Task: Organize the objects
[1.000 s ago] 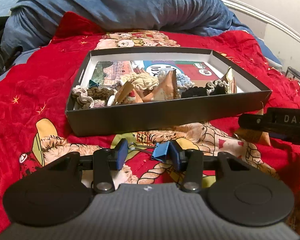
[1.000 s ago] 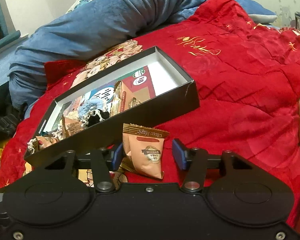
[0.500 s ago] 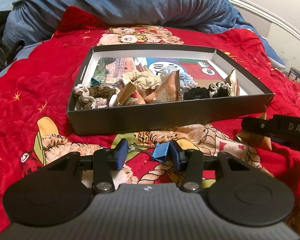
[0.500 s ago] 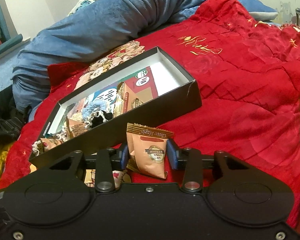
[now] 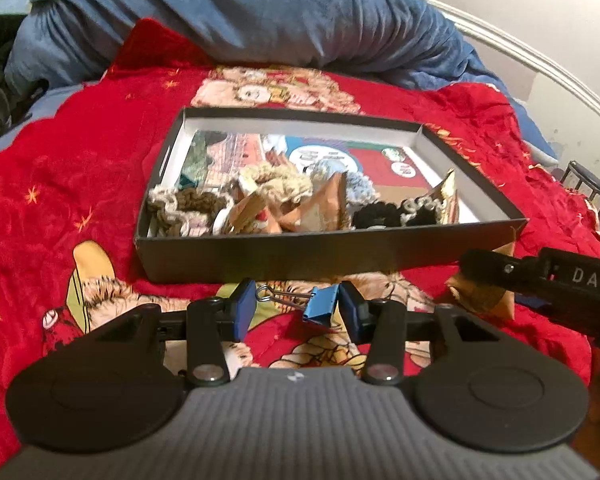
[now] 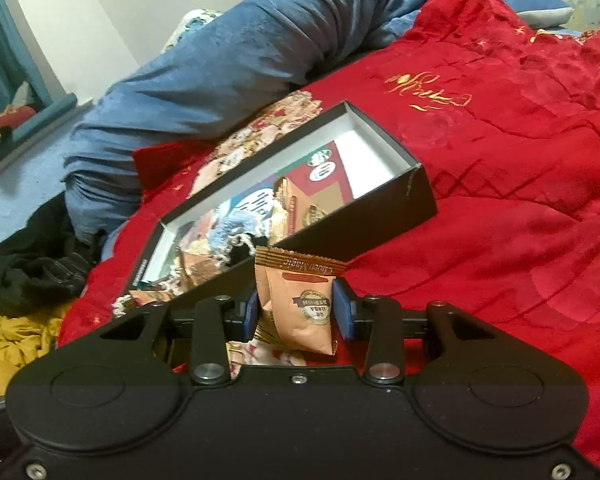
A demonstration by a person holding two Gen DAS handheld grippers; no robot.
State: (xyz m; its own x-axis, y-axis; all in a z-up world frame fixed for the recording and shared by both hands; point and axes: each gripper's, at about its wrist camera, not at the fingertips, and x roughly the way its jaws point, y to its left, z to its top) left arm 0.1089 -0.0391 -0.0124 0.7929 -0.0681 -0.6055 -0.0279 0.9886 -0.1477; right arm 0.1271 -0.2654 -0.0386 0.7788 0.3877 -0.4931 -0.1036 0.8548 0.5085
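One shallow black cardboard box with a white lining [image 5: 332, 258] is in view. One blue metal binder clip with wire handles [image 5: 320, 307] is outside it. One peach foil snack packet with a brown striped top [image 6: 300, 304] is also outside. In the box are about five crocheted yarn scrunchies [image 5: 276, 182] and several more packets, too jumbled to count exactly.

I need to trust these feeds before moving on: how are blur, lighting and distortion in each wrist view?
Left wrist view: soft motion blur over the box contents, dim warm light, and fisheye bending of the bed rail; the blue binder clip stays readable. Right wrist view: sharper, the snack packet print is legible, the box edges bow, and the lower frame is dark.
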